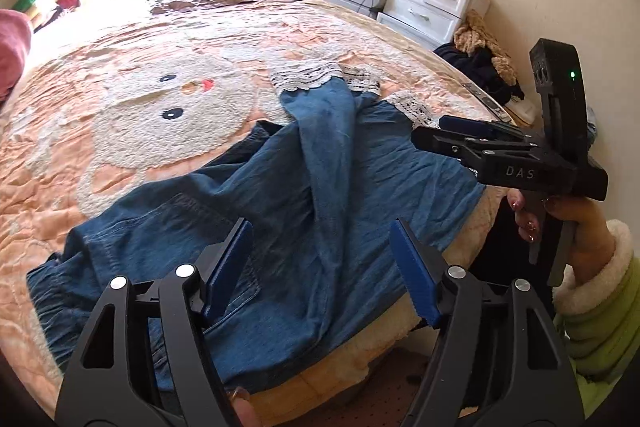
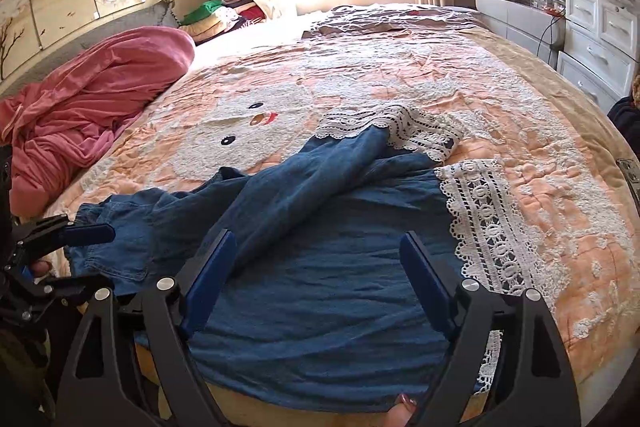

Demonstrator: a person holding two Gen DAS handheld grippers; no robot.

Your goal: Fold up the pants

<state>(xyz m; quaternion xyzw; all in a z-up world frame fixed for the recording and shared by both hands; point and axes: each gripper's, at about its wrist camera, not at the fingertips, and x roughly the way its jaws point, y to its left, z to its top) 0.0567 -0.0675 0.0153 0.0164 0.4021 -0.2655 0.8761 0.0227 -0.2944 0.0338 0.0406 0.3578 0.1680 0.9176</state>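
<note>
The blue denim pants [image 2: 320, 247] with white lace hems [image 2: 484, 223] lie crumpled near the front edge of the bed [image 2: 560, 155], one leg thrown across the other over a peach quilt bearing a white cartoon face [image 1: 160, 107]. The left gripper [image 1: 320, 259] and right gripper [image 2: 316, 267] both hang over the denim, blue-padded fingers apart and holding nothing. White letters "DAS" [image 1: 520, 171] mark the right gripper's black body.

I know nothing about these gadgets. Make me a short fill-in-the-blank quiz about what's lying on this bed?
1. The blue pants have hems trimmed with white ____.
2. They lie on a bedspread showing a cartoon ____.
3. Both the left tool and the right tool have their jaws ____.
4. The bundled blanket by the headboard is ____.

Missing words: lace; bear; open; pink
</note>
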